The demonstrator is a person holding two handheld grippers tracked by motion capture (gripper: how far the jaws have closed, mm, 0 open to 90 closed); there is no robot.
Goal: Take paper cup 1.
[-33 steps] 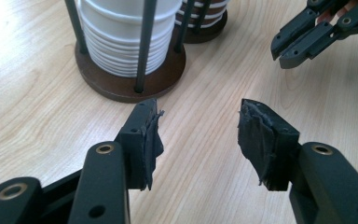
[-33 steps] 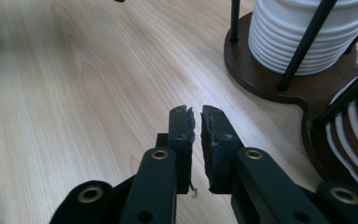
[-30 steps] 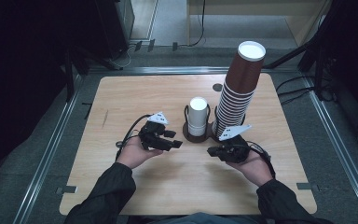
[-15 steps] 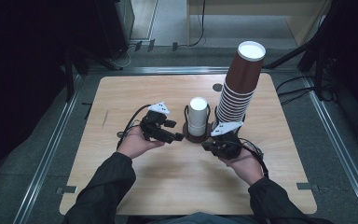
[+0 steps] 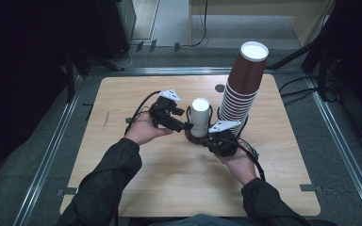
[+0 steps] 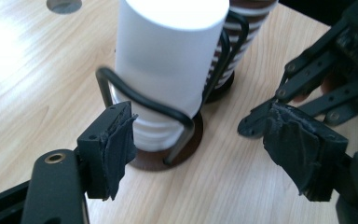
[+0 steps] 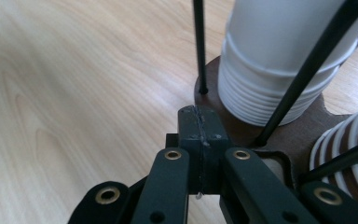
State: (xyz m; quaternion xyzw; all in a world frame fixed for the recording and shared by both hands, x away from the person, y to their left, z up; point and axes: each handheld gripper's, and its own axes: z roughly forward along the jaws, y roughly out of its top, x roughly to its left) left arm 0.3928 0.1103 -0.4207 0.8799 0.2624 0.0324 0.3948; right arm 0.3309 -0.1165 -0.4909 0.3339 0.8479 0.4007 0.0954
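A short stack of white cups [image 5: 200, 115] stands in a black wire holder on a round brown base [image 5: 194, 138] at mid-table. Right beside it rises a tall stack of brown cups [image 5: 242, 84]. My left gripper [image 5: 185, 123] is open just left of the white stack. In the left gripper view its pads [image 6: 116, 144] are spread in front of the white cups [image 6: 168, 60] and the wire loop [image 6: 144, 100], touching neither. My right gripper [image 5: 212, 140] is shut. Its tip [image 7: 199, 126] rests at the edge of the brown base [image 7: 303, 130], below the white cups [image 7: 279, 60].
The wooden table [image 5: 122, 188] has a small round hole [image 5: 219, 88] at the back. Metal rails [image 5: 52, 150] run along the table's sides. Cables lie on the floor beyond the far edge. The right gripper's linkage [image 6: 326, 60] shows at the right of the left gripper view.
Both hands have moved forward and inward to the cup holder. The left gripper now stands at the white stack, and the right gripper's tip has reached the base.
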